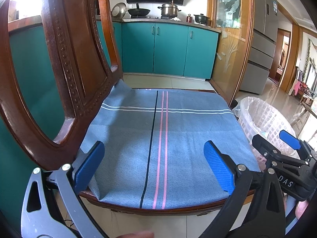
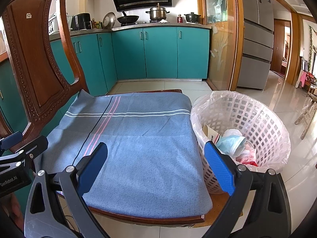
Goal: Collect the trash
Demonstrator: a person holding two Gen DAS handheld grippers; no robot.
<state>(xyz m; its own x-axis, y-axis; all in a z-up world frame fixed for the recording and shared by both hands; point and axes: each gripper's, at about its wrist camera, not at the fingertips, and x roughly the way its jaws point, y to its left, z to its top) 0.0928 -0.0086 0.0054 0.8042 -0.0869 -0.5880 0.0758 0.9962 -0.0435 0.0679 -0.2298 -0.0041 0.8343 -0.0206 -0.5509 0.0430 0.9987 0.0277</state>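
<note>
A white lattice trash basket (image 2: 263, 123) lined with a clear bag stands on the floor right of the chair. Inside it lie a blue face mask (image 2: 231, 141), a paper cup (image 2: 210, 133) and pink and white scraps (image 2: 247, 156). In the left wrist view only part of the trash basket (image 1: 263, 119) shows. A blue striped cloth (image 1: 158, 138) covers the wooden chair seat (image 2: 148, 221), with no loose item on it. My left gripper (image 1: 154, 164) hovers open over the cloth's near half. My right gripper (image 2: 156, 166) is open too, above the seat's front right corner beside the basket, holding nothing.
The carved wooden chair back (image 1: 65, 63) rises at the left. Teal kitchen cabinets (image 2: 158, 51) with pots on the counter stand behind. A glass partition (image 2: 220, 39) and a grey fridge (image 2: 257, 39) are at the right. Glossy tiled floor (image 2: 293, 107) extends rightward.
</note>
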